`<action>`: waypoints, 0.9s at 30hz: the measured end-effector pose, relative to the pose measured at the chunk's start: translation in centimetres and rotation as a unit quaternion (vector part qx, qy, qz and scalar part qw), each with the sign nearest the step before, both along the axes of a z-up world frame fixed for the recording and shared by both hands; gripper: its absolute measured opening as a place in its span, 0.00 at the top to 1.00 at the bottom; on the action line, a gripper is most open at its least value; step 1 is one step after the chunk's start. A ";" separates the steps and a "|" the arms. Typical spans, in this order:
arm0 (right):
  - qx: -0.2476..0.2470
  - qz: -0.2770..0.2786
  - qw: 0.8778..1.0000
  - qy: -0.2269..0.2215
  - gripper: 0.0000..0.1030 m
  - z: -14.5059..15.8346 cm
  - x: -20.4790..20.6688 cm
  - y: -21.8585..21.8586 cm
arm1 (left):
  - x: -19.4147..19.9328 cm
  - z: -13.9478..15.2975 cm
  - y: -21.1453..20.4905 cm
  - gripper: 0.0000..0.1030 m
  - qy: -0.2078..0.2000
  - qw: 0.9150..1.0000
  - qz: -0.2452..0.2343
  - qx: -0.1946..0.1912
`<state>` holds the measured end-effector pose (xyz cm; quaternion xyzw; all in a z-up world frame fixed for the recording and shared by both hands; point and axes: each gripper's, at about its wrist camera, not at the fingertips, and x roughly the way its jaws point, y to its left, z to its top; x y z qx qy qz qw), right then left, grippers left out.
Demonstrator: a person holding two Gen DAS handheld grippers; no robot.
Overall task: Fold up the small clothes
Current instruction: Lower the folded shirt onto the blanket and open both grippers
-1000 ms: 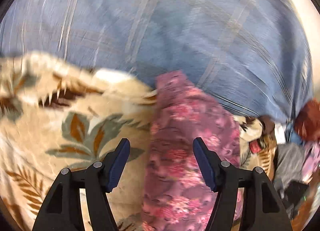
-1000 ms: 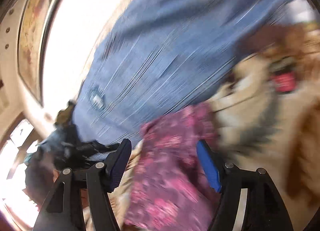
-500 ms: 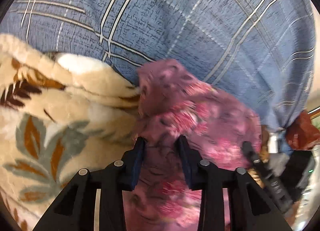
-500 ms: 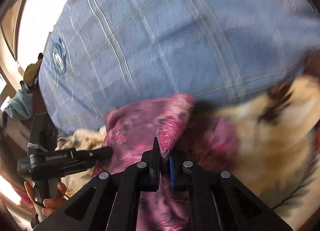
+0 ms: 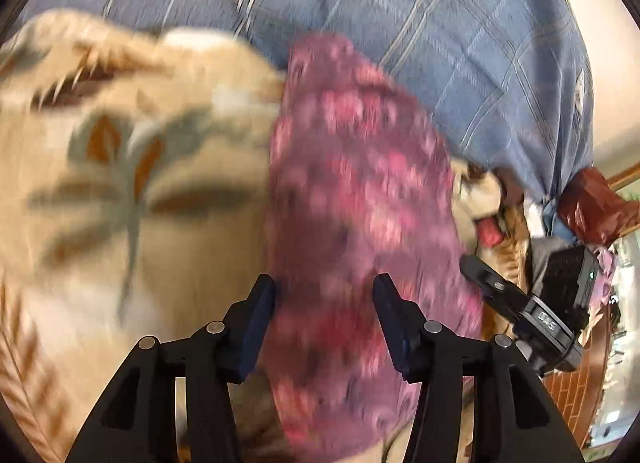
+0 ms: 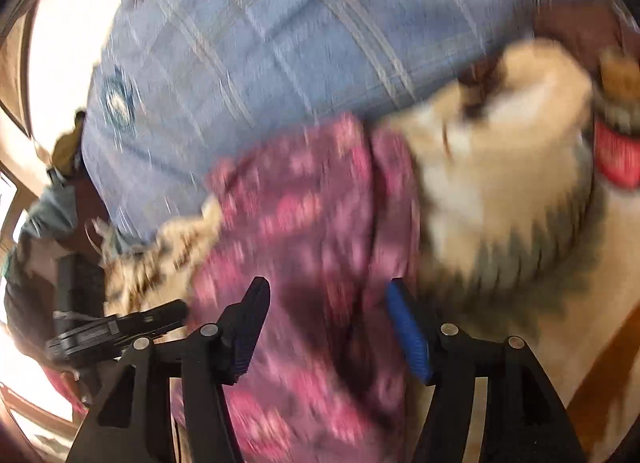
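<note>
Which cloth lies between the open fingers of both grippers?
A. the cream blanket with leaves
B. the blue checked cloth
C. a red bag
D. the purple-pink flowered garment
D: in each wrist view the purple-pink flowered garment fills the gap of the left gripper and of the right gripper, whose jaws have just been opening and stand apart.

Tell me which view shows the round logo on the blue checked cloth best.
The right wrist view: the round logo sits in the open on the blue checked cloth, blurred but whole. In the left wrist view the same cloth fills the top, and only a small mark shows squeezed at its right edge.
</note>
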<state>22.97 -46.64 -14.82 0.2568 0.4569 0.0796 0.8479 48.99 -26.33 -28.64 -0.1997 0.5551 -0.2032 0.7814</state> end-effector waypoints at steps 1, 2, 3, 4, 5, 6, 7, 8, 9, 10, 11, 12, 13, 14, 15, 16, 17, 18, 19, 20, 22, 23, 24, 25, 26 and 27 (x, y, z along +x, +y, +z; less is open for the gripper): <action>-0.025 0.008 1.000 0.002 0.70 -0.1 -0.3 1.0 | -1.1 -0.2 -0.4 0.52 -0.013 1.000 0.000 0.023; -0.056 0.018 0.998 -0.004 0.85 0.6 -0.6 1.4 | -2.1 -0.3 -0.9 0.52 -0.031 0.999 -0.002 0.043; -0.076 0.023 0.997 -0.025 0.86 1.4 -1.5 2.0 | -2.6 -0.3 -1.6 0.50 -0.046 0.997 -0.005 0.068; -0.090 0.013 0.995 -0.051 0.96 2.5 -2.4 2.0 | -3.0 -0.4 -2.0 0.50 -0.054 0.995 -0.011 0.086; -0.118 -0.001 0.991 -0.062 0.99 2.7 -2.9 1.8 | -3.0 -1.1 -2.8 0.50 -0.056 0.993 -0.015 0.105; -0.152 -0.010 0.988 -0.031 0.99 1.4 -2.6 1.4 | -3.0 -1.5 -3.5 0.49 -0.059 0.991 -0.016 0.123; -0.174 -0.017 0.985 0.010 0.97 0.1 -1.5 0.2 | -2.9 -1.2 -3.5 0.50 -0.058 0.990 -0.015 0.126; -0.167 -0.022 0.985 0.029 0.99 -0.9 -1.7 -0.5 | -3.0 -0.7 -3.4 0.54 -0.047 0.992 -0.010 0.117; -0.138 -0.039 0.990 0.011 0.91 -0.1 -2.7 -1.4 | -3.3 -0.2 -3.1 0.58 -0.046 0.993 -0.010 0.105; -0.110 -0.049 0.993 -0.002 0.88 0.7 -3.6 -1.9 | -3.8 0.5 -2.6 0.58 -0.051 0.994 -0.009 0.093; -0.064 -0.052 0.996 -0.026 0.85 1.8 -5.0 -2.6 | -4.4 1.0 -2.2 0.58 -0.058 0.995 -0.008 0.085; -0.027 -0.046 0.998 -0.042 0.83 2.7 -6.3 -3.0 | -4.8 1.6 -1.5 0.57 -0.062 0.995 -0.009 0.081; -0.014 -0.044 0.998 -0.052 0.68 3.2 -7.3 -3.1 | -5.4 1.7 -1.3 0.55 -0.067 0.995 -0.011 0.078; -0.011 -0.043 0.997 -0.061 0.61 3.7 -8.4 -2.9 | -5.8 1.2 -1.4 0.55 -0.066 0.994 -0.012 0.083; -0.011 -0.038 0.997 -0.068 0.61 3.8 -9.2 -2.5 | -6.4 0.9 -1.4 0.56 -0.061 0.994 -0.017 0.088; -0.014 -0.030 0.997 -0.072 0.63 3.6 -9.4 -1.7 | -6.6 0.0 -1.7 0.56 -0.051 0.994 -0.023 0.095; -0.027 -0.022 0.997 -0.075 0.67 3.1 -9.6 -0.8 | -6.9 -1.0 -1.7 0.55 -0.035 0.994 -0.024 0.103; -0.053 -0.011 0.996 -0.071 0.70 2.4 -10.0 0.0 | -7.4 -1.5 -1.8 0.55 -0.035 0.994 -0.022 0.103; -0.079 -0.006 0.995 -0.056 0.77 1.4 -9.6 0.6 | -7.7 -1.4 -1.8 0.55 -0.051 0.993 -0.020 0.104; -0.113 -0.004 0.993 -0.035 0.77 0.1 -9.2 1.7 | -7.8 -1.4 -2.1 0.55 -0.058 0.992 -0.025 0.114; -0.146 0.003 0.989 -0.032 0.78 -0.9 -9.9 2.0 | -8.3 -0.9 -2.1 0.55 -0.052 0.991 -0.030 0.117; -0.146 0.001 0.989 -0.027 0.75 -0.5 -10.0 2.0 | -8.5 -0.4 -1.6 0.59 -0.045 0.993 -0.038 0.100; -0.129 -0.003 0.991 -0.021 0.72 0.3 -9.8 1.7 | -8.7 0.3 -1.1 0.63 -0.046 0.995 -0.041 0.083; -0.109 -0.010 0.993 -0.032 0.71 0.9 -10.3 0.9 | -8.7 1.0 -0.5 0.63 -0.052 0.995 -0.040 0.071; -0.090 -0.018 0.995 -0.047 0.66 1.8 -10.3 0.3 | -8.5 1.9 0.1 0.62 -0.067 0.995 -0.031 0.062; -0.065 -0.032 0.995 -0.063 0.59 2.5 -10.1 -0.5 | -8.1 2.8 0.8 0.56 -0.078 0.995 -0.022 0.061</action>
